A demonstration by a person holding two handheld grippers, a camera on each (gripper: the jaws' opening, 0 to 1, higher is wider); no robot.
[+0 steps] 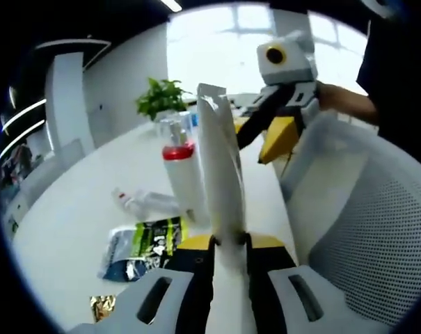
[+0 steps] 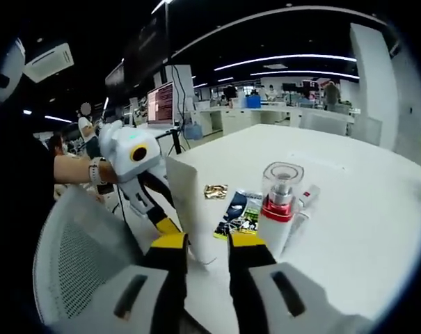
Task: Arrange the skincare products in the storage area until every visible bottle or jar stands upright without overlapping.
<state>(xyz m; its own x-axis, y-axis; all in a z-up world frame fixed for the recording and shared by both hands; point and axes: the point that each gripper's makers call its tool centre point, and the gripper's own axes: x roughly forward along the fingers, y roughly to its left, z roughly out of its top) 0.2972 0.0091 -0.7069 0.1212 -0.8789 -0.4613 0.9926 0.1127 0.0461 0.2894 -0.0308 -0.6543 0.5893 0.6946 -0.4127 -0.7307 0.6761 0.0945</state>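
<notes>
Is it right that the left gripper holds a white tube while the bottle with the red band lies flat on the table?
Not quite. The bottle stands upright on the table, as the left gripper view shows. The rest is right: the left gripper holds the white tube.

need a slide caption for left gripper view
Left claw grips a white pouch upright beside the red-collared bottle; right claw hovers behind.

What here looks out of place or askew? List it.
A small tube lies flat on the white table behind the upright spray bottle, not standing. A dark sachet and a gold packet lie loose nearby. The left gripper clamps a white pouch.
</notes>
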